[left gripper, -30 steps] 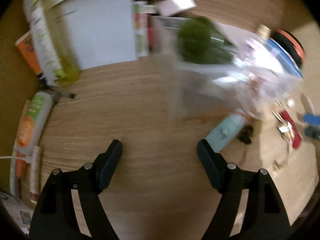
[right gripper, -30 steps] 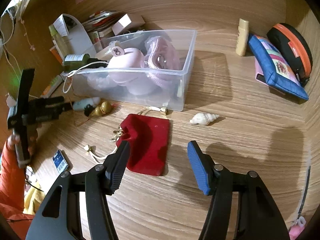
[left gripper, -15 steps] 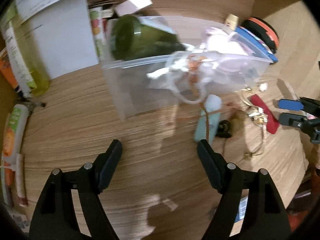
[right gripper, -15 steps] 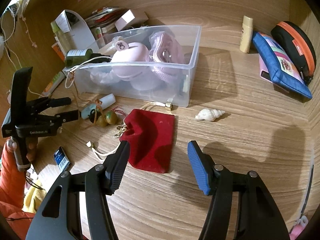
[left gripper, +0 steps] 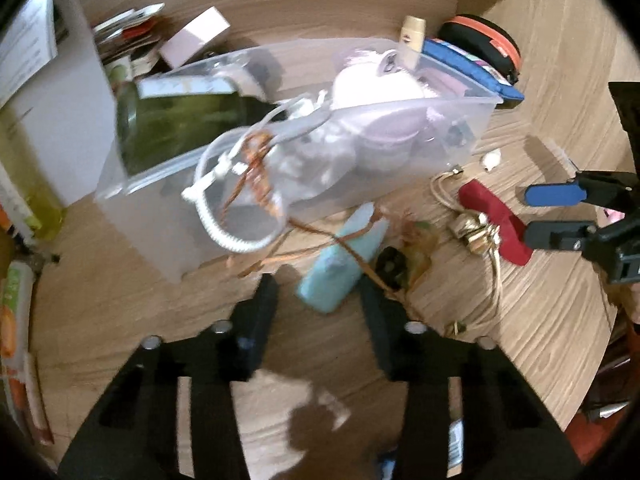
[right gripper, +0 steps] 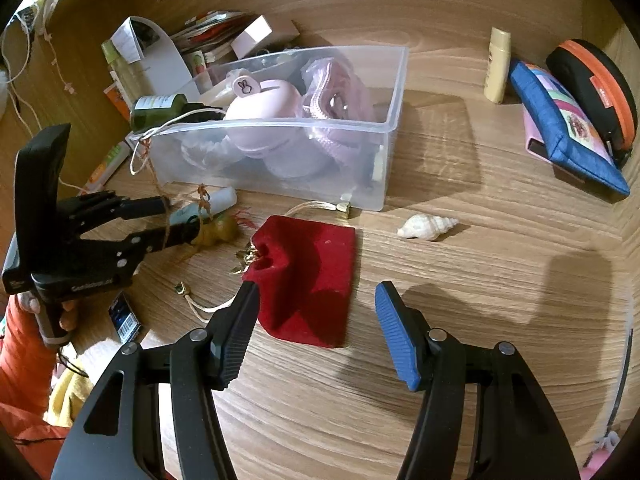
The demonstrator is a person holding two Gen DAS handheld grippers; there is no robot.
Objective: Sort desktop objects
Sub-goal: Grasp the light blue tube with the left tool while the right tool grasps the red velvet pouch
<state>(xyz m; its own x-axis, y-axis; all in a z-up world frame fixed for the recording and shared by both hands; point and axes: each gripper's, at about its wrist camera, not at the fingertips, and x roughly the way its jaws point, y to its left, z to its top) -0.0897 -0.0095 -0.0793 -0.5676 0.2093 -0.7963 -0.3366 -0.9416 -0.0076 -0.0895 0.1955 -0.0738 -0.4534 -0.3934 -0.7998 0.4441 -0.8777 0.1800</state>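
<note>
A clear plastic bin (right gripper: 384, 148) on the wooden desk holds pink and white items and a green bottle (left gripper: 176, 124). In front of it lie a light blue tube (left gripper: 340, 256), a brown charm on cords (right gripper: 214, 232), a red velvet pouch (right gripper: 312, 276) and a white seashell (right gripper: 426, 226). My left gripper (left gripper: 316, 304) is open, its fingertips on either side of the tube's near end; it also shows in the right wrist view (right gripper: 160, 220). My right gripper (right gripper: 316, 320) is open just above the pouch's near edge; it shows in the left wrist view (left gripper: 556, 216).
A blue pencil case (right gripper: 568, 128), an orange-trimmed black case (right gripper: 596, 92) and a cream tube (right gripper: 498, 64) stand at the back right. Boxes, papers and bottles (right gripper: 208, 48) crowd the back left. A barcode card (right gripper: 126, 318) lies by my left hand.
My left gripper has swung right and moved in on the blue tube, with its jaws narrower than before. My right gripper has barely moved over the red pouch.
</note>
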